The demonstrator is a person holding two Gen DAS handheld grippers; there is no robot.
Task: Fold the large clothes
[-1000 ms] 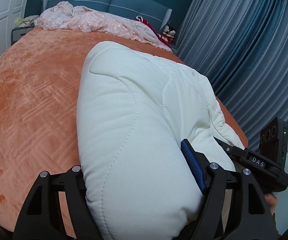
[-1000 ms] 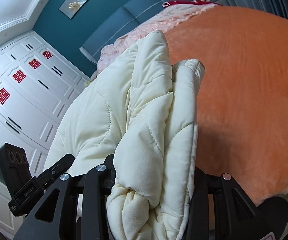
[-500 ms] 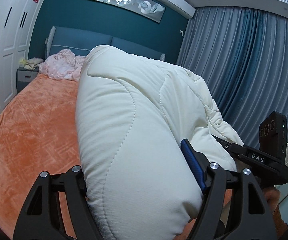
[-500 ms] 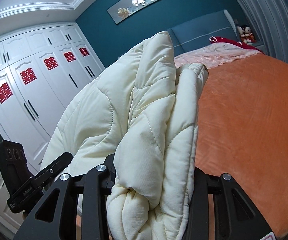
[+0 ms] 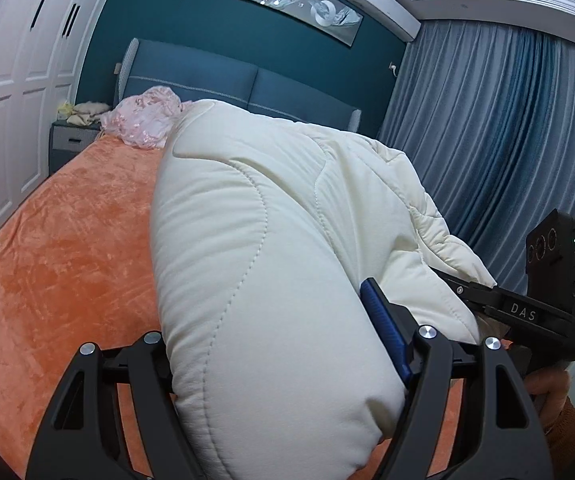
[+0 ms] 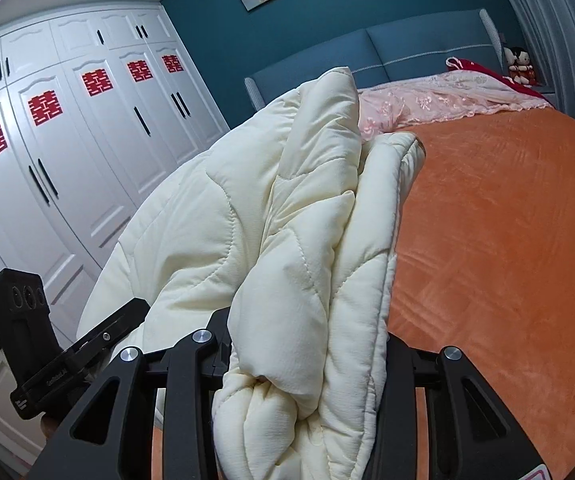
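- The left gripper is clamped on a fat, rounded fold of the cream quilted padded garment; its black jaws stand wide because the bundle between them is so thick, and a blue pad presses into the fabric on one side.
- The right gripper is clenched on a narrower, bunched edge of the same cream garment, several puffy layers squeezed together between the black jaws.
- From each gripper the garment runs forward and up, then spans across to the other one, so its long axis looks to lie between the two hands, held up off the bed. Neither hand seems nearer; each has its own end.
- The cloth is soft, thick and springy, with curved stitch lines and a smooth matt shell. I'd expect it to puff back open once let go.
- Below and ahead lies the orange plush bedspread, velvety with a pressed pattern. That is where the fold would come down.
- Further off, a pink lacy cover is heaped against the blue padded headboard, with white wardrobe doors on one side and blue-grey pleated curtains on the other.
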